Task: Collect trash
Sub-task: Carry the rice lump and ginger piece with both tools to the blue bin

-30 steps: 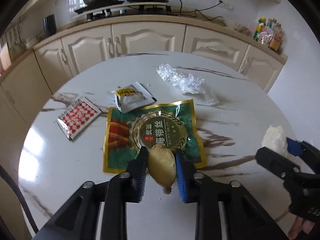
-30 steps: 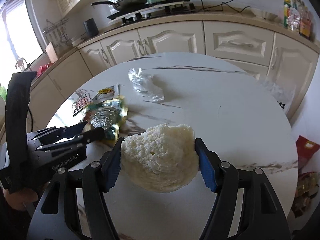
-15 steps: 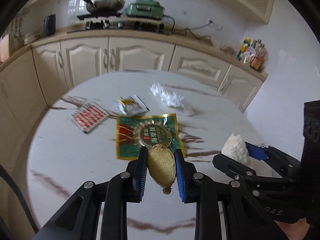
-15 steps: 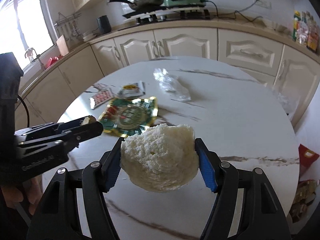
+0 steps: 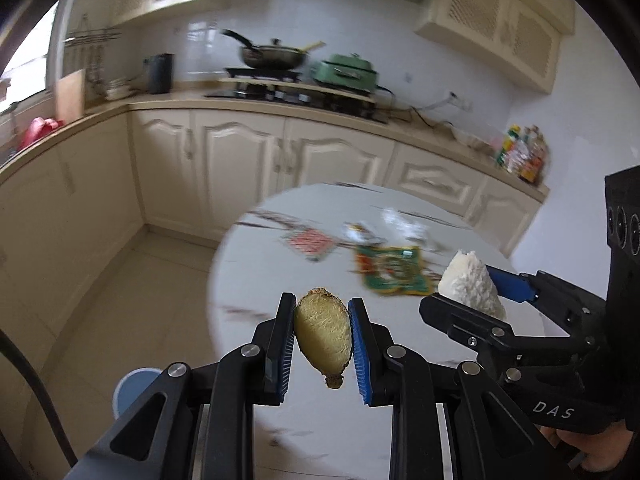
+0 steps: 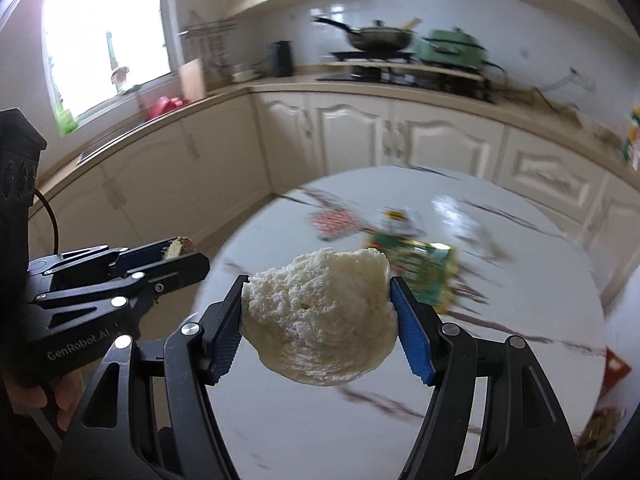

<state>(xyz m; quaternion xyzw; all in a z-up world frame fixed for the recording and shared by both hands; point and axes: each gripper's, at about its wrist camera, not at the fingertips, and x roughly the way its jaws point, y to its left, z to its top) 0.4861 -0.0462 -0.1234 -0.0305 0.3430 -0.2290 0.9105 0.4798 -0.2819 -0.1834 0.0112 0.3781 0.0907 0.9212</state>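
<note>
The round marble table (image 5: pixel 280 360) lay below and ahead of me, its far half strewn with blurred wrappers: a green and gold packet (image 5: pixel 394 270), a red-patterned one (image 5: pixel 310 241) and crumpled clear plastic (image 5: pixel 400 220). My right gripper (image 6: pixel 320 316) was clamped on a big white bun (image 6: pixel 320 316), held above the table. My left gripper (image 5: pixel 322 332), just beside it, was clamped on a small yellow peel (image 5: pixel 323 332), also off the table.

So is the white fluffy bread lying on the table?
No, the white bread is pinched between the right gripper's fingers, lifted above the round table.
</note>
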